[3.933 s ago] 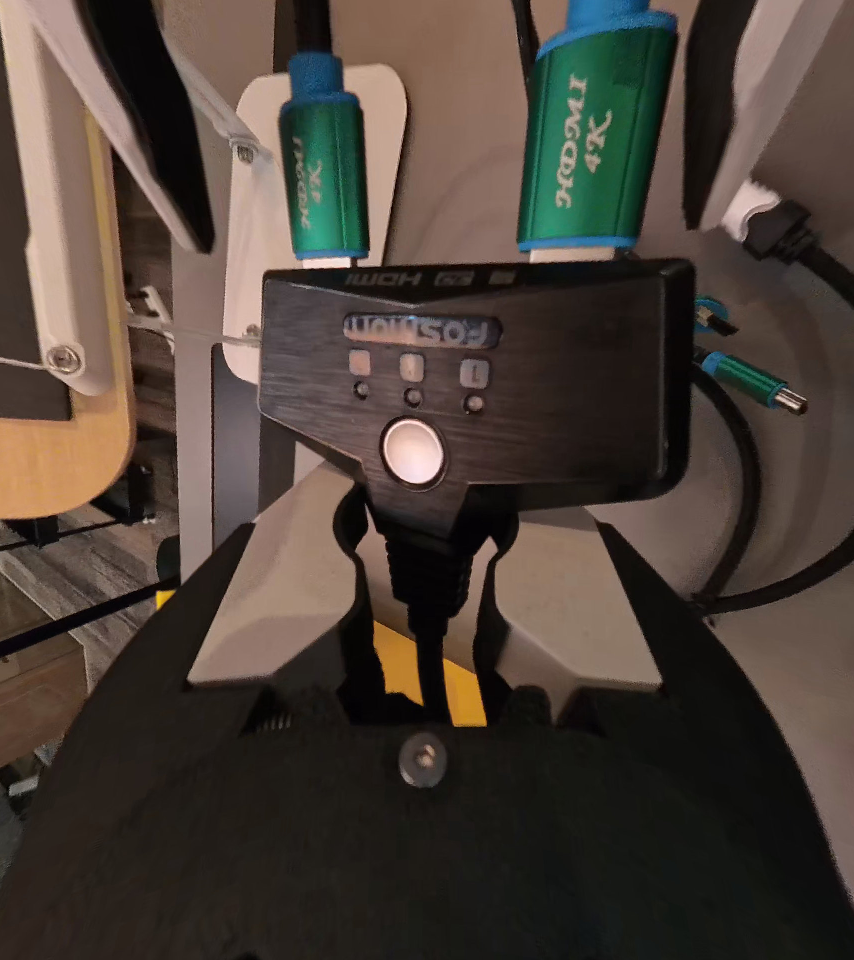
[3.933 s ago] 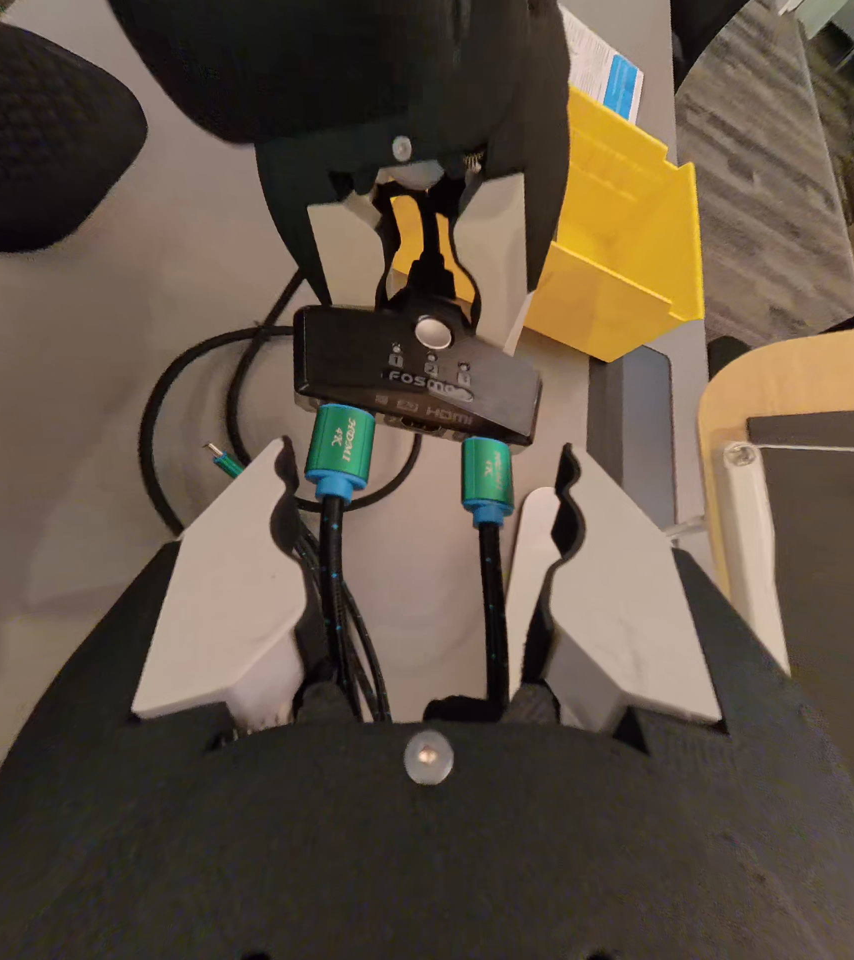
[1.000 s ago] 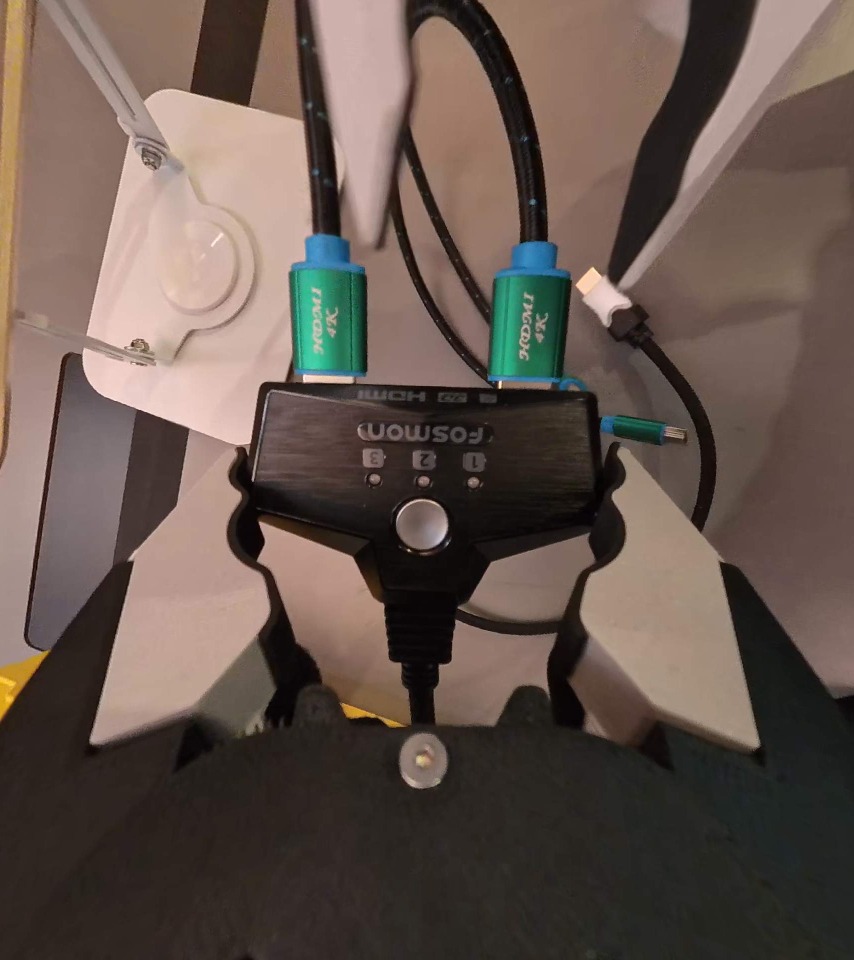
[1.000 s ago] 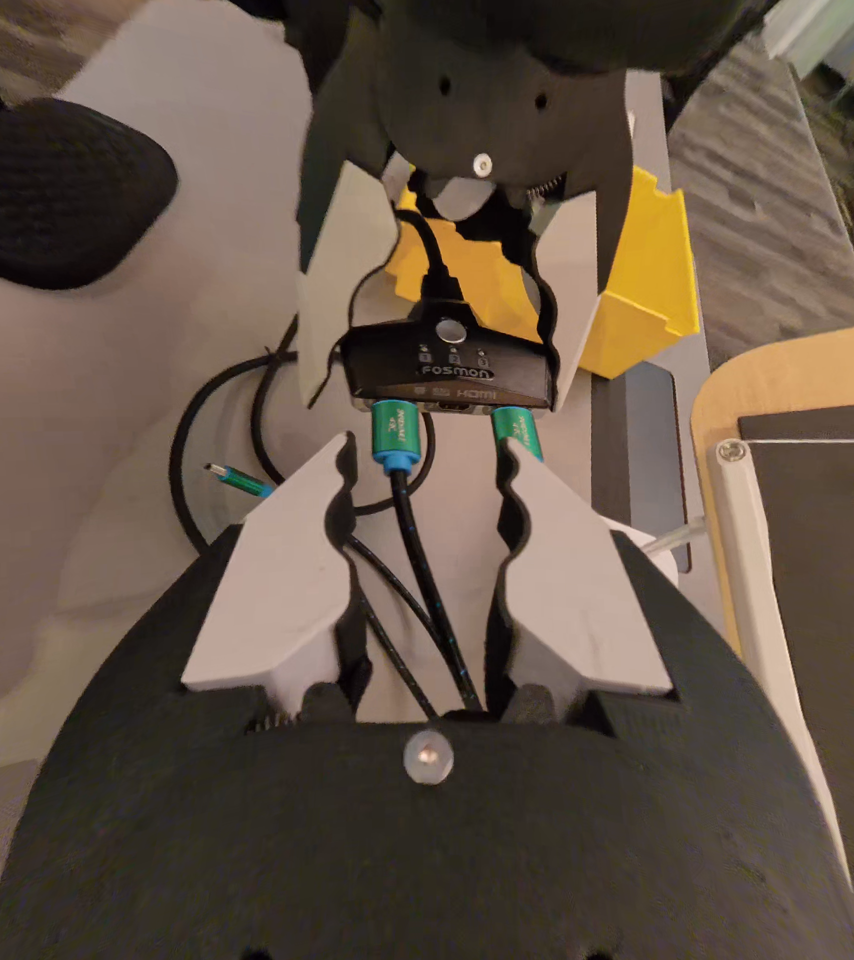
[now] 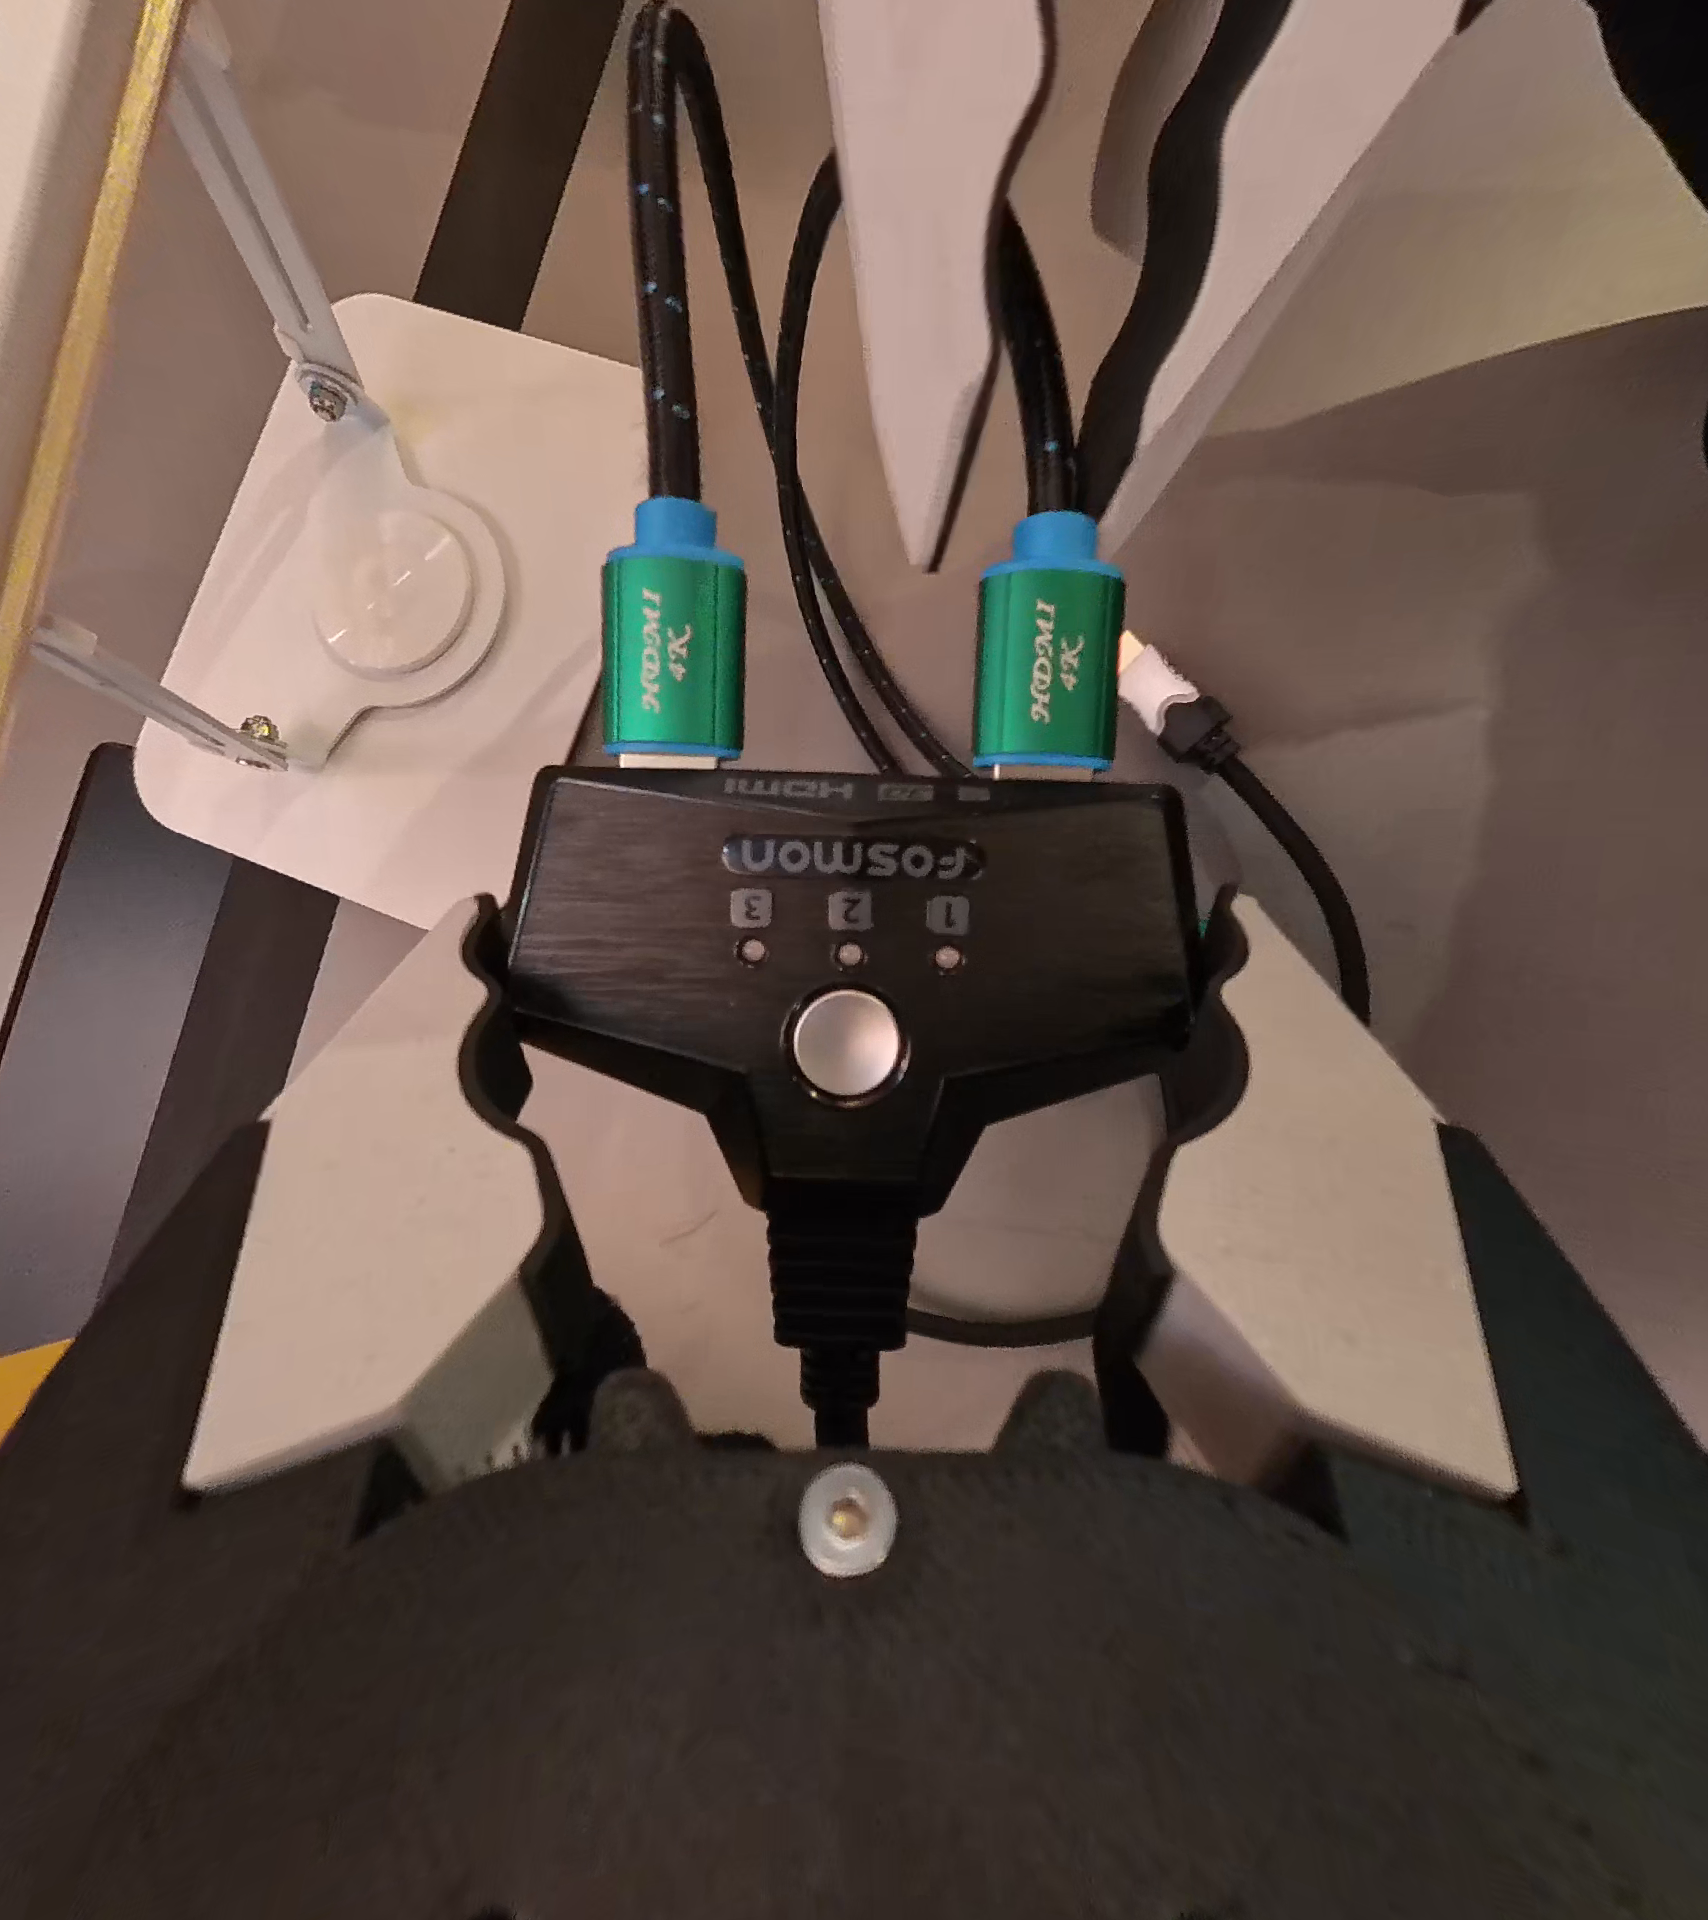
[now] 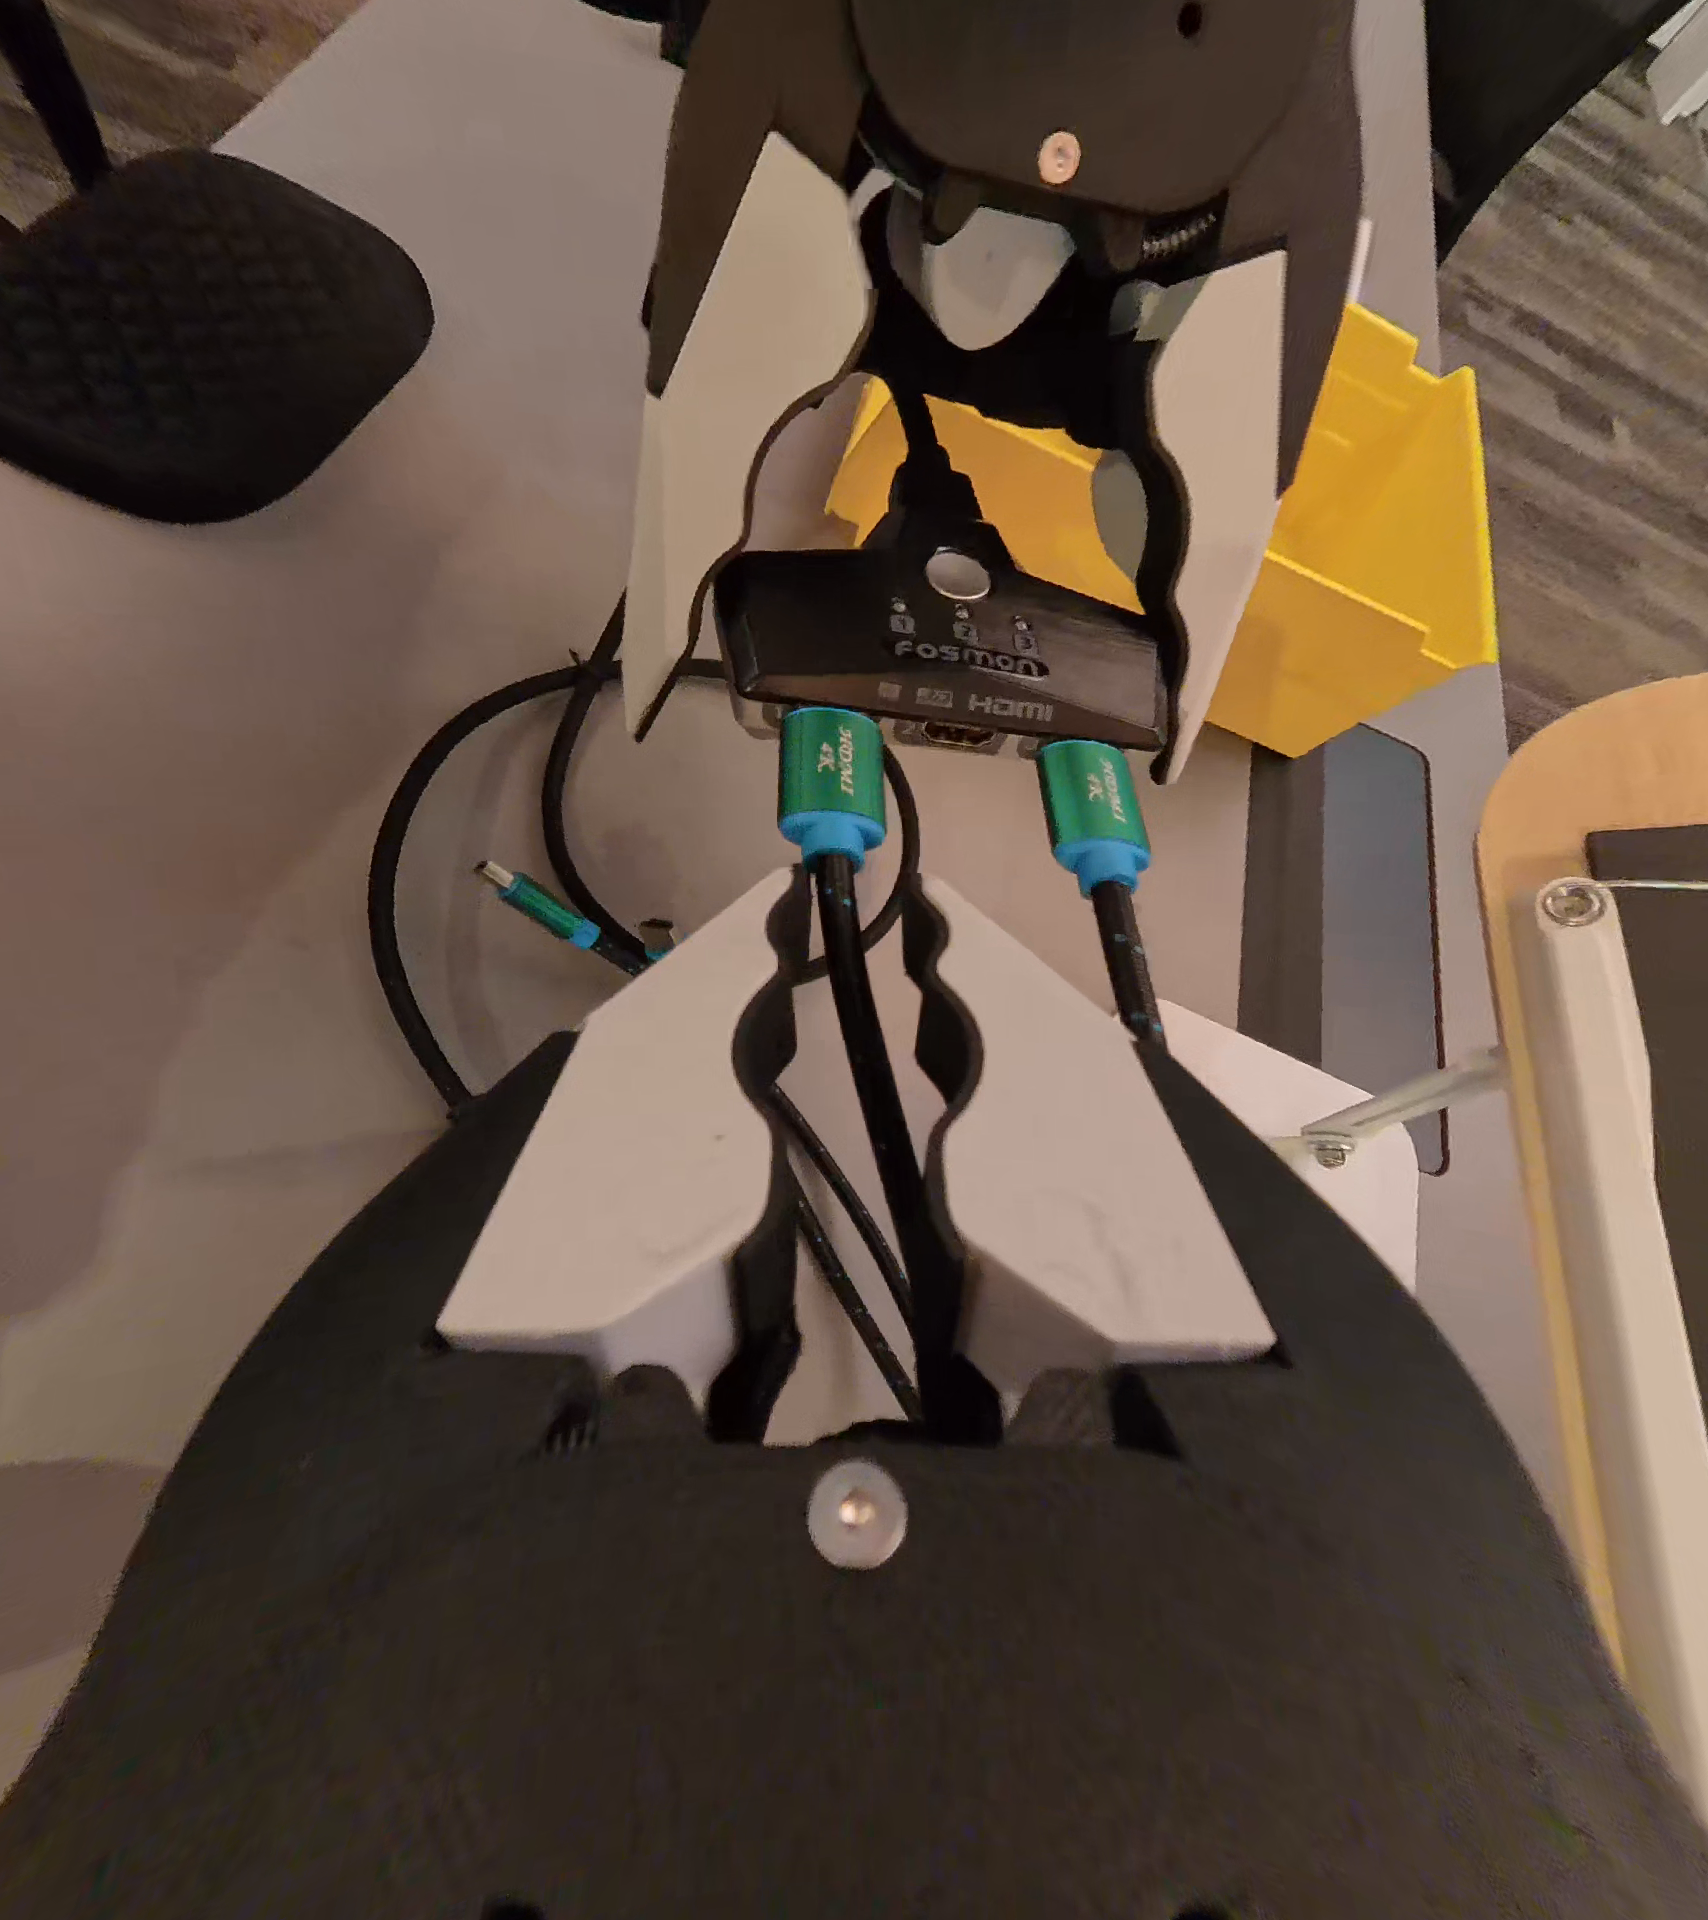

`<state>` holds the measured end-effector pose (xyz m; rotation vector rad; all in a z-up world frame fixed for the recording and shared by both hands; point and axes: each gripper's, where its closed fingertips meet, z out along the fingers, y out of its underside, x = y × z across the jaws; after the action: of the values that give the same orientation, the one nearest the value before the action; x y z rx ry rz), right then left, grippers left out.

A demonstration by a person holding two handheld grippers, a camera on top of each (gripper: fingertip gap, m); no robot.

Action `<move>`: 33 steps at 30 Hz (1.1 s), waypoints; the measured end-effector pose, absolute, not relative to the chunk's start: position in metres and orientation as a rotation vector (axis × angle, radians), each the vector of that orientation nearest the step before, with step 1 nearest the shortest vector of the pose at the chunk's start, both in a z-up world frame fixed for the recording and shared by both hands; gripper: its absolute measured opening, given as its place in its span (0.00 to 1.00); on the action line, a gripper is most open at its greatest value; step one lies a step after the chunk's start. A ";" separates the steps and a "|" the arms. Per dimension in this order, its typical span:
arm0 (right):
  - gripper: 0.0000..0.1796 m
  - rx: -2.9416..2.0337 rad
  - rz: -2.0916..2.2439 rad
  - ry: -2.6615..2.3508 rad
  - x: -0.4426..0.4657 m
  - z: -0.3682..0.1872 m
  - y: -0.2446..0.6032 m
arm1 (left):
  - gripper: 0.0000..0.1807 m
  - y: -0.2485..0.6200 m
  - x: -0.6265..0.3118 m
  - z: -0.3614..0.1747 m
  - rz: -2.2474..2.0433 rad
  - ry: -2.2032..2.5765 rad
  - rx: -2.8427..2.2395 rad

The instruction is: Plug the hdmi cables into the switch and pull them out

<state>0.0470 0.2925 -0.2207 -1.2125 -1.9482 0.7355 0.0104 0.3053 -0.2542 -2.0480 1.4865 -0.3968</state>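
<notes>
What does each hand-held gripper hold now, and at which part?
The left hand-held gripper clamps the black switch by its two short sides. The right hand-held gripper straddles a cable; no firm grip shows.

Both braided cables (image 5: 668, 312) leave the frame's top.

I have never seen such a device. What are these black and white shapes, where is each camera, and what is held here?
A person holds two hand tools, each with a camera looking along its two white fingers. In the left wrist view, the left gripper grips the black switch by its sides. Two green plugs sit in its outer ports; the middle port is empty. In the right wrist view, the right gripper has its fingers around one plug's cable; whether it pinches is unclear. A loose plug and a yellow bin lie on the grey table.
</notes>
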 end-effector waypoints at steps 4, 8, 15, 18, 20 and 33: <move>0.19 -1.224 0.819 -1.889 0.050 -0.212 0.293 | 0.70 0.307 0.010 -0.250 -0.418 1.457 -2.040; 0.22 -1.170 0.894 -1.807 0.060 -0.191 0.295 | 0.70 0.307 0.008 -0.247 -0.445 1.426 -2.024; 0.27 -1.142 0.949 -1.746 0.079 -0.176 0.296 | 0.70 0.307 0.007 -0.242 -0.476 1.395 -1.996; 0.30 -1.127 0.950 -1.762 0.068 -0.177 0.292 | 0.70 0.307 0.009 -0.241 -0.473 1.397 -1.987; 0.29 -1.130 0.926 -1.786 0.061 -0.183 0.291 | 0.70 0.305 0.011 -0.240 -0.479 1.402 -1.978; 0.17 -1.050 1.038 -1.819 0.027 -0.197 0.276 | 0.70 0.301 0.015 -0.240 -0.508 1.386 -1.938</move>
<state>0.0275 0.2758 -0.1971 -1.0502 -1.8190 1.0377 0.0146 0.3009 -0.2397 -1.9378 1.3856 -0.5076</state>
